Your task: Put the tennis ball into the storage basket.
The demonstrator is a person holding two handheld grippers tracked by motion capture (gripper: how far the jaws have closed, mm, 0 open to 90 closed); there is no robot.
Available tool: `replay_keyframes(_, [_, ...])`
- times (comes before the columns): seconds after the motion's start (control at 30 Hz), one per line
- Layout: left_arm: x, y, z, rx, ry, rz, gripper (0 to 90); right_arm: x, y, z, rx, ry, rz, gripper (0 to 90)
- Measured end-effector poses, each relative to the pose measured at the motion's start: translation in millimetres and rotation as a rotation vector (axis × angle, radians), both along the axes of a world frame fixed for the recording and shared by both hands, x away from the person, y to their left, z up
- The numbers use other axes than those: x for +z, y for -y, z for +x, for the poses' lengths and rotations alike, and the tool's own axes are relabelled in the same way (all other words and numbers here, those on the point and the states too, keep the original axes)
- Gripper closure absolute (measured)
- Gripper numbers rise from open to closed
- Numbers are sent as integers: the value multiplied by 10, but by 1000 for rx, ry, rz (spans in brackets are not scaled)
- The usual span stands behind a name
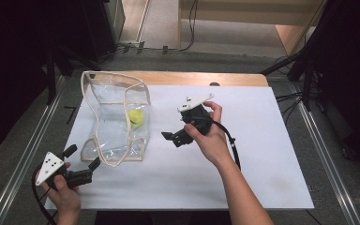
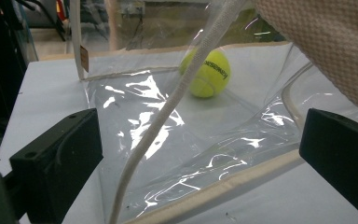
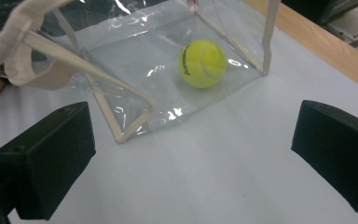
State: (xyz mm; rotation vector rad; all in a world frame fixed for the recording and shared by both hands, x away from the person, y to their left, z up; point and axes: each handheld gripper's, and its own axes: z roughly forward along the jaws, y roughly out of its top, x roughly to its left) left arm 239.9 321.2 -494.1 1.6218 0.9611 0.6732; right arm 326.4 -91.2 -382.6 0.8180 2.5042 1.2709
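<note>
A clear plastic bag with cream trim and straps lies on the white table sheet, left of centre. Inside it rests a yellow tennis ball. My left gripper sits just off the bag's near-left corner, open and holding nothing. In the left gripper view its jaws frame the bag, the ball lies beyond, and a cream strap hangs close to the camera. My right gripper is right of the bag, open and empty. The right gripper view faces the bag and ball.
A wooden table edge runs along the far side of the sheet. Metal rails flank the table on both sides. Dark equipment and cables stand off to the left and right.
</note>
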Motion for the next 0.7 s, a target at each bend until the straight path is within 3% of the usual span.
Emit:
replay_keyframes(0.2, [0, 3, -1, 1, 0, 2, 0, -114, 101, -30, -23, -10, 2, 0])
replay_keyframes(0.7, [1, 4, -1, 2, 0, 2, 0, -309, 304, -131, -58, 14, 7, 0])
